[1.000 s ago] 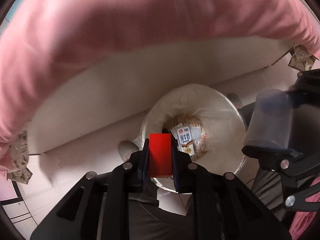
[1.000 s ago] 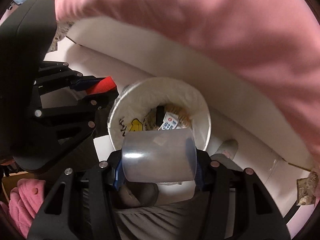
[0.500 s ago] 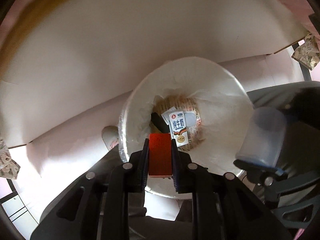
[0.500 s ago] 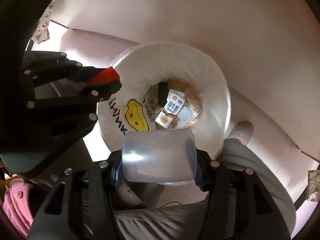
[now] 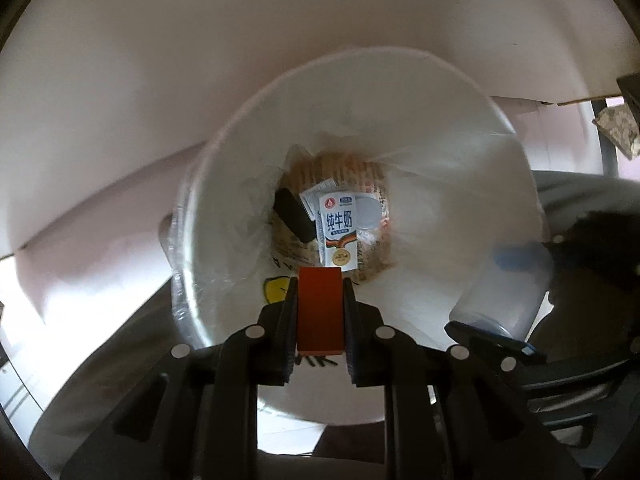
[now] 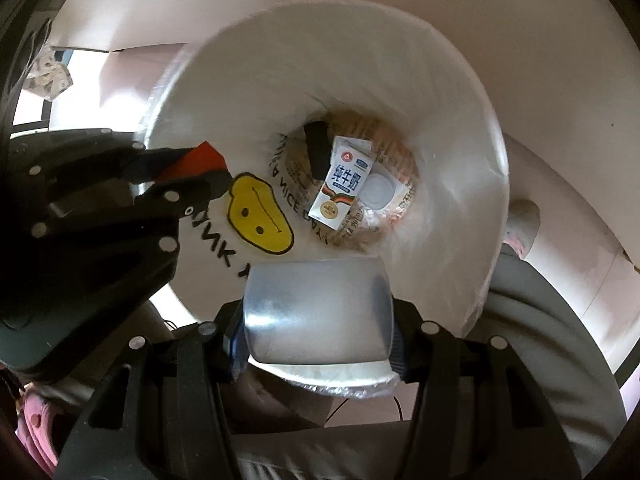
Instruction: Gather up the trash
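Observation:
A white trash bin (image 5: 460,152) lined with a clear bag fills both views from above; it also shows in the right wrist view (image 6: 400,60). At its bottom lie a milk carton (image 5: 338,232), a black object (image 5: 292,216) and a printed wrapper (image 6: 384,140). My left gripper (image 5: 320,312) is shut on a red box (image 5: 320,312) just above the bin's near rim. My right gripper (image 6: 318,316) is shut on a translucent plastic cup (image 6: 318,316) held sideways over the bin's rim. The cup (image 5: 500,292) also shows at right in the left wrist view.
A yellow smiley face (image 6: 258,214) with black lettering is printed on the bin's inner wall. A white board (image 5: 200,60) stands behind the bin. Grey trouser legs (image 6: 540,340) and a slipper (image 6: 524,216) are beside the bin.
Both grippers have moved down and closer over the bin mouth, so the bin looks larger. The pink sleeve has left both views. Both still hold their items.

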Demonstrator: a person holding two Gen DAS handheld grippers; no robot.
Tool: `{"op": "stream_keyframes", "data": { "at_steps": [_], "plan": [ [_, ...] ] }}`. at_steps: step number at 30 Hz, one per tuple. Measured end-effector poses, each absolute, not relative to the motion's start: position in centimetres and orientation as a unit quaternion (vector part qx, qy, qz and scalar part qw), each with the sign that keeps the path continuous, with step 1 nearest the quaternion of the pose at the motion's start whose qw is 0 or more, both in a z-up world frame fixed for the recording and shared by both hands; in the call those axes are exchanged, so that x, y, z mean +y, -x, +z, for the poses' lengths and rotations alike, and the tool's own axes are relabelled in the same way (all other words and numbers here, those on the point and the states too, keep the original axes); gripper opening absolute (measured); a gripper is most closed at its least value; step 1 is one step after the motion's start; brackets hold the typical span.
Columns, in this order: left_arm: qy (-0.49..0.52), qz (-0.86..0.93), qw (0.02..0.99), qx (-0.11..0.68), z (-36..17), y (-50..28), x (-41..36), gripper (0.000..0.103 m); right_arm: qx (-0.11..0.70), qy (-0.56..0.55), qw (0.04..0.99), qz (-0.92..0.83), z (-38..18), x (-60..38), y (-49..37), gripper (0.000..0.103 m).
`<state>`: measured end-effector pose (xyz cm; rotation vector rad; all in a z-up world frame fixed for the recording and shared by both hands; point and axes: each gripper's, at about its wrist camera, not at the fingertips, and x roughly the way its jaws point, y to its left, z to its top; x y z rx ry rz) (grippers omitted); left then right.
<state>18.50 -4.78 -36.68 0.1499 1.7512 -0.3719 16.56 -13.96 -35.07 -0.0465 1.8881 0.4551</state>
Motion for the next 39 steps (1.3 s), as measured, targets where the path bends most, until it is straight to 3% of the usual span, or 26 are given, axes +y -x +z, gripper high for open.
{"op": "stream_keyframes", "data": {
  "at_steps": [9, 11, 12, 29, 39],
  "plan": [
    [-0.028, -0.152, 0.6, 0.785, -39.4, -19.1, -4.6, 0.024, 0.819, 0.022, 0.545, 0.182, -37.7, -13.6, -16.8, 0.056],
    [-0.03, -0.148, 0.599, 0.787, -39.4, -19.2, -4.6, 0.045, 0.825, 0.023, 0.534, 0.183, -38.4, -13.5, -16.7, 0.06],
    [-0.03, -0.147, 0.6, 0.785, -39.5, -19.3, -4.6, 0.046, 0.825, 0.025, 0.534, 0.182, -38.5, -13.5, -16.7, 0.062],
    [-0.04, -0.145, 0.611, 0.777, -38.0, -18.5, -3.8, 0.046, 0.818, 0.027, 0.546, 0.176, -36.7, -13.7, -16.5, 0.062],
    [-0.078, -0.146, 0.675, 0.719, -31.7, -17.0, -3.9, 0.046, 0.787, 0.034, 0.591, 0.174, -31.9, -14.3, -15.8, 0.062]
  ]
}}
